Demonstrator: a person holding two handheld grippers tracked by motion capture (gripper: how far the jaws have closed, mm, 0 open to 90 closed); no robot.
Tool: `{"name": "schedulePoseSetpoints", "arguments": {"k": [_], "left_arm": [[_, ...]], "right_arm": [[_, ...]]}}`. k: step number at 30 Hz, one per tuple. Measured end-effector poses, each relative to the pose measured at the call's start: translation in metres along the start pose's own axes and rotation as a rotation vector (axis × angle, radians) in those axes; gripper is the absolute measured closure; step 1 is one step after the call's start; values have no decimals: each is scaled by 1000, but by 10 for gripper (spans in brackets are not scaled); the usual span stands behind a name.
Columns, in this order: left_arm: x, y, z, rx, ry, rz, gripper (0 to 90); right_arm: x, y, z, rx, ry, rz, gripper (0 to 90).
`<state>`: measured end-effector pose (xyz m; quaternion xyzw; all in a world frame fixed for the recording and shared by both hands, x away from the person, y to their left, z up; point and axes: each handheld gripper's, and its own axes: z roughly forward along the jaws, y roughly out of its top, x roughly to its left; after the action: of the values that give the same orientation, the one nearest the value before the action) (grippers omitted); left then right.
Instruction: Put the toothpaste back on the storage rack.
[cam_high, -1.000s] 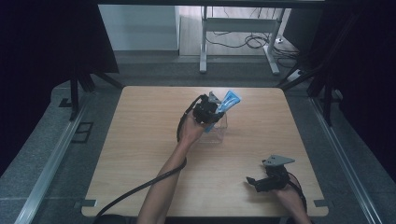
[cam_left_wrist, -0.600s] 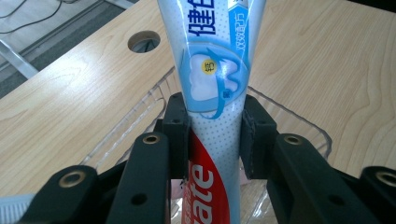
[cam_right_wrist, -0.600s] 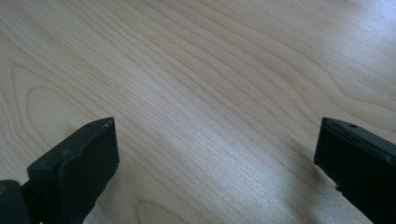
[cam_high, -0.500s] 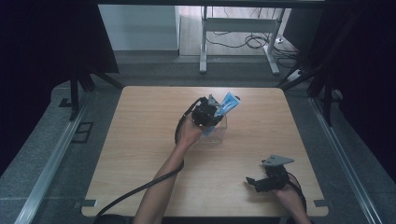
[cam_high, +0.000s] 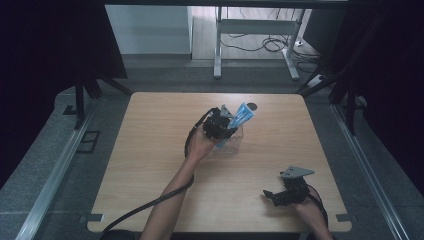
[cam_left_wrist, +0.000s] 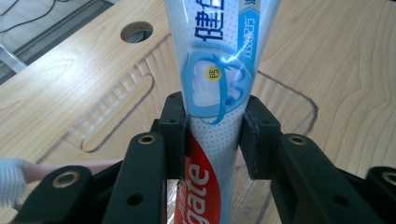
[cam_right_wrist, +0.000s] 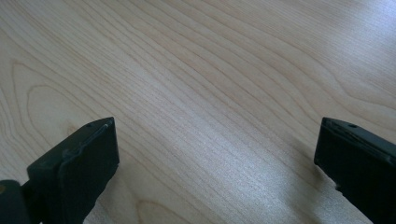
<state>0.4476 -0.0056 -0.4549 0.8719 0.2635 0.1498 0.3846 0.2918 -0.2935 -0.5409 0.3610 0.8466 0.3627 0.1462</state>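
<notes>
The left gripper (cam_left_wrist: 212, 135) is easing its fingers (cam_left_wrist: 175, 130) apart around the toothpaste tube (cam_left_wrist: 219, 60), which is tilting a little farther right.

Looks like a lab/test setup: lone wood counter (cam_high: 150, 150) w/ black curtains (cam_high: 50, 45) both sides, metal floor rails (cam_high: 55, 175), loose cables (cam_high: 260, 44) & a desk frame (cam_high: 250, 30) past the far edge.

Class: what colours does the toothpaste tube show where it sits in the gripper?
The toothpaste tube is light blue and white above, red below, clearest in the left gripper view.
</notes>
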Motion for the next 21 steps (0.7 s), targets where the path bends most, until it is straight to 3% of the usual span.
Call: {"name": "schedulePoseSetpoints", "arguments": {"k": [11, 21], "left_arm": [[-2, 0, -5, -25, -11, -6, 569], [0, 0, -12, -42, -29, -45, 451]], "right_arm": [[1, 0, 1, 4, 2, -5, 1], [1, 0, 1, 4, 1, -6, 1]]}}
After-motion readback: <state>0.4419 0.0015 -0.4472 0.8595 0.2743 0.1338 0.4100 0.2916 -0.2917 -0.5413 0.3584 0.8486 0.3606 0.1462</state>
